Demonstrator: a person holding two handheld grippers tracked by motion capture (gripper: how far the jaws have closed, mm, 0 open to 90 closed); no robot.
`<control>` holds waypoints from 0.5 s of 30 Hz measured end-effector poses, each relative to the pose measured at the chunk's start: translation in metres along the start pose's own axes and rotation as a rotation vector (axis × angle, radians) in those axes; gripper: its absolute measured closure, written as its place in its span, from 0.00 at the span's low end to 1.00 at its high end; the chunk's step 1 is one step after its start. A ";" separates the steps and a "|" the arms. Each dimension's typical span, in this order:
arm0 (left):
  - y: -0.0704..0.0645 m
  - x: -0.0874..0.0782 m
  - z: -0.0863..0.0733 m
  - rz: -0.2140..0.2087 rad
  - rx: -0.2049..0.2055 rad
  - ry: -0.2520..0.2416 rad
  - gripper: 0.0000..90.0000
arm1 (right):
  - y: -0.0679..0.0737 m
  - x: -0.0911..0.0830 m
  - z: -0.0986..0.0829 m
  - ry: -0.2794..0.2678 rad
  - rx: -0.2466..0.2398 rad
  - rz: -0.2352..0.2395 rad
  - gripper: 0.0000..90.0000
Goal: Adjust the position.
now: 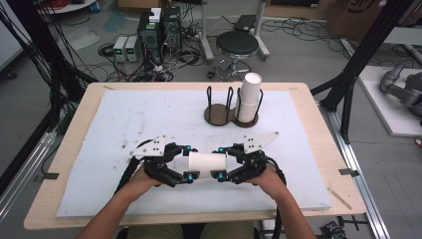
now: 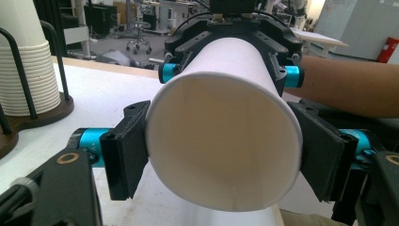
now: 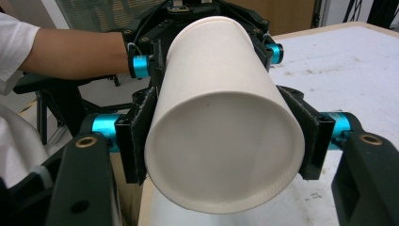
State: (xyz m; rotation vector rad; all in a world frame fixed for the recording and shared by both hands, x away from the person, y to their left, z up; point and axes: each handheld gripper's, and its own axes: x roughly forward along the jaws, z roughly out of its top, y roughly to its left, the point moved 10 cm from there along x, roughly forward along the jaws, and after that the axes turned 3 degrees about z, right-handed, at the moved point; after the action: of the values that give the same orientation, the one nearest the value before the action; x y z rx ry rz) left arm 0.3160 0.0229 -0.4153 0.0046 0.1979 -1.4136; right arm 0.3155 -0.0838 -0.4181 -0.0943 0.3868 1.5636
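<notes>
Table: white mat on top, rack at the far side.
Rack: cup stack in one slot, other slot empty.
Paper cup: held sideways above the mat, between both grippers.
Left gripper: clamped on the open end.
Right gripper: clamped on the base end.
Progress: looked midway, cup lifted, not placed anywhere yet.

Robotics lab. Plywood table under white foam mat, black aluminium frame posts, computer towers and tangled cables on grey floor, rolling stool, grey robot arm alongside.
</notes>
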 end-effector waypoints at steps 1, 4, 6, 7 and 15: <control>0.000 0.000 0.000 0.001 0.001 0.002 0.30 | 0.000 0.000 0.000 0.000 0.001 0.000 0.39; -0.001 -0.001 0.002 0.001 0.011 0.010 0.31 | 0.001 0.000 -0.001 0.008 0.006 -0.001 0.39; -0.001 -0.001 0.002 0.000 0.014 0.012 0.31 | 0.001 0.000 0.000 0.007 0.005 -0.001 0.39; -0.001 -0.001 0.002 0.001 0.015 0.014 0.31 | 0.001 0.000 0.000 0.007 0.006 -0.002 0.39; 0.001 -0.003 0.002 0.020 0.006 0.039 0.31 | 0.000 -0.001 0.003 0.006 0.025 -0.036 0.26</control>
State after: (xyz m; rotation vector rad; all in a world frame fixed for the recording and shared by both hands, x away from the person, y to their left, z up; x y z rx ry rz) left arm 0.3170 0.0253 -0.4131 0.0387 0.2252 -1.3953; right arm 0.3159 -0.0844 -0.4152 -0.0867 0.4069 1.5228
